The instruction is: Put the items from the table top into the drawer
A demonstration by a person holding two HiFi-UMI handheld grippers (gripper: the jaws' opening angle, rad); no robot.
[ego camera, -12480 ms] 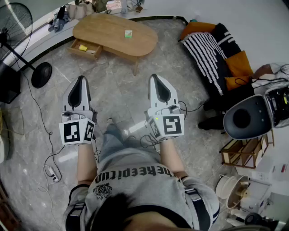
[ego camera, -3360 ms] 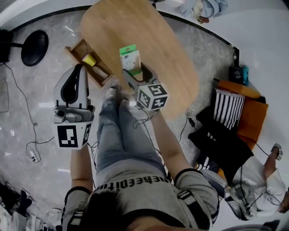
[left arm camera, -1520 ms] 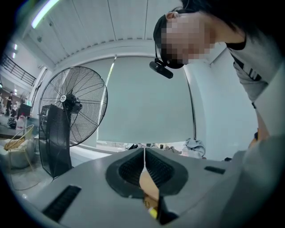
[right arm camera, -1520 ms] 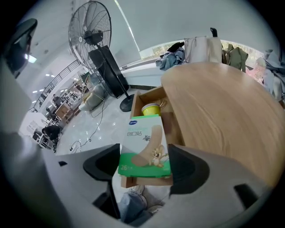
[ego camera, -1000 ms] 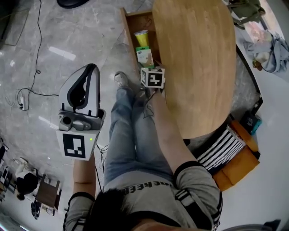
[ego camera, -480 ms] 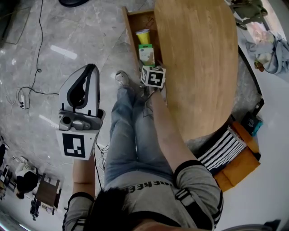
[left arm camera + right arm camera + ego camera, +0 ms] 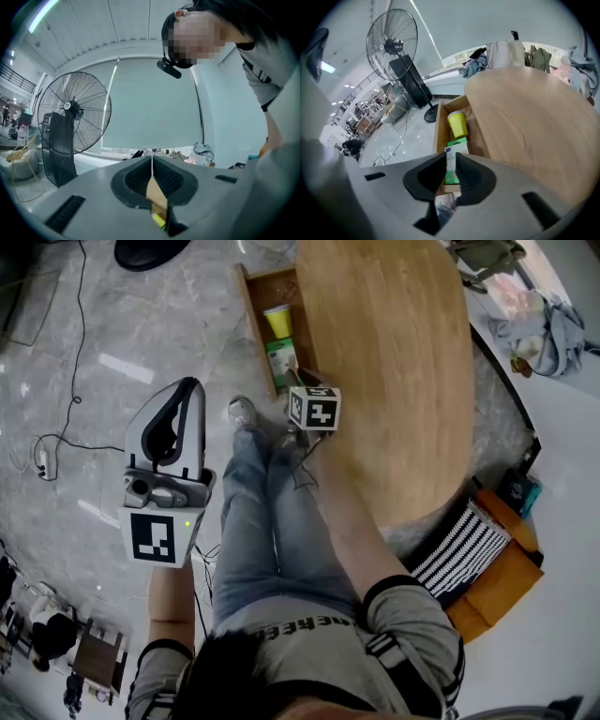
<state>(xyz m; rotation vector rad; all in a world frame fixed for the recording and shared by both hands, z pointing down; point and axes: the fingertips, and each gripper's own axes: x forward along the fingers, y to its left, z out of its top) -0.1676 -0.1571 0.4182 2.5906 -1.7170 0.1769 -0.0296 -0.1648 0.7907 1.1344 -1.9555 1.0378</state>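
Lying in the open drawer (image 7: 246, 306): one green-and-white box (image 7: 279, 360), with the right gripper (image 7: 295, 379) poised just above its near end.

Item: box, flat on the drawer floor, near of a yellow cup (image 7: 277, 321) that stands at the far end. Drawer: wooden, pulled out to the left of the oval wooden table (image 7: 394, 362). Right gripper: tilted steeply down; jaws just closing to a narrow slit, not pressing on anything; the box shows through the slit in the right gripper view, down in the drawer beyond the tips. Left gripper (image 7: 187, 382): held level over the floor, well left of the drawer; jaw tips together, nothing held. Left gripper view: a standing fan (image 7: 75, 110) on the far left.
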